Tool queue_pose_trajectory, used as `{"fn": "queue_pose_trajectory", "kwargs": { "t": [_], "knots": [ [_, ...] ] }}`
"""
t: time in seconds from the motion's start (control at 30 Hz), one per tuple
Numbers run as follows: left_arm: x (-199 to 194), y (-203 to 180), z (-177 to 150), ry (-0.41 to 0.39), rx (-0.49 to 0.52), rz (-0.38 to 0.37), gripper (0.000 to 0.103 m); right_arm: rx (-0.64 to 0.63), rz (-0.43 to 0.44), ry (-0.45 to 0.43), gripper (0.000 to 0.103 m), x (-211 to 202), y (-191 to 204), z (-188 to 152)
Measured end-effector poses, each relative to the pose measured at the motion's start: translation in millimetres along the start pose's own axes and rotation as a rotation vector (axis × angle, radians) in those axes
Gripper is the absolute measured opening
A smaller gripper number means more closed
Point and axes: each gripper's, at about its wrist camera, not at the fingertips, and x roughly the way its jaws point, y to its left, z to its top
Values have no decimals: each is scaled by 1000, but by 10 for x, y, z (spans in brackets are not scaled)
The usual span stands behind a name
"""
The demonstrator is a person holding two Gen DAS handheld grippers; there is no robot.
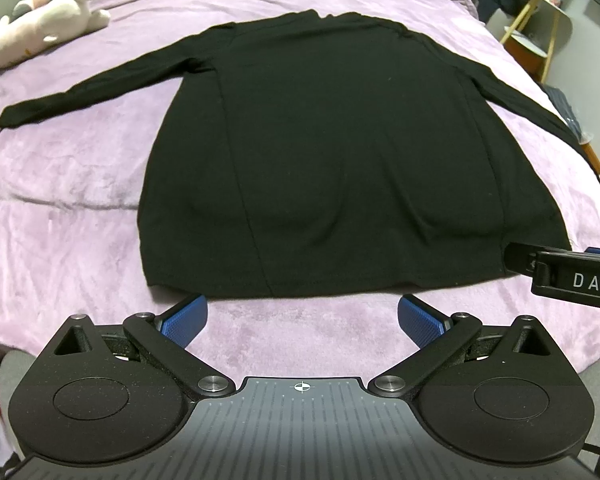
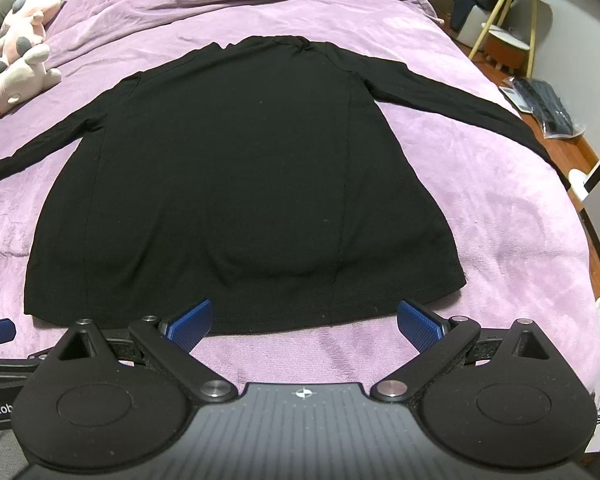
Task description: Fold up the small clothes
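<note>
While the black long-sleeve top point(image 1: 332, 152) lies flat mid-bed on the purple blanket point(image 1: 72, 184), its hem faces the near edge and its collar the far end, so the long axis runs down the bed, sleeves angled out to both side edges. Plush toys point(image 1: 48, 8) sit at the far left corner. Left gripper point(image 1: 302, 322) and right gripper point(image 2: 304, 326) both gape wide, holding nothing, just short of the hem.
</note>
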Motion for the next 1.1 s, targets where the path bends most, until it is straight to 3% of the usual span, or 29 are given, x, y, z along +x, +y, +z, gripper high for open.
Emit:
{"fn": "queue_pose_trajectory", "kwargs": {
  "t": [0.6, 0.77, 0.87, 0.97, 1.1],
  "knots": [
    [41, -17, 7, 12, -1, -3, 103, 14, 41, 7, 99, 76, -101, -44],
    [93, -32, 17, 23, 1, -7, 103, 30, 126, -13, 99, 133, -183, -77],
    [126, -33, 19, 22, -1, -24, 103, 85, 245, -75, 99, 196, -375, -117],
    [161, 9, 41, 3, -19, -63, 103, 191, 321, -248, 99, 231, -736, -132],
    [225, 111, 128, -51, -60, -124, 103, 441, 397, -328, 99, 460, -1475, 88]
  ]
}}
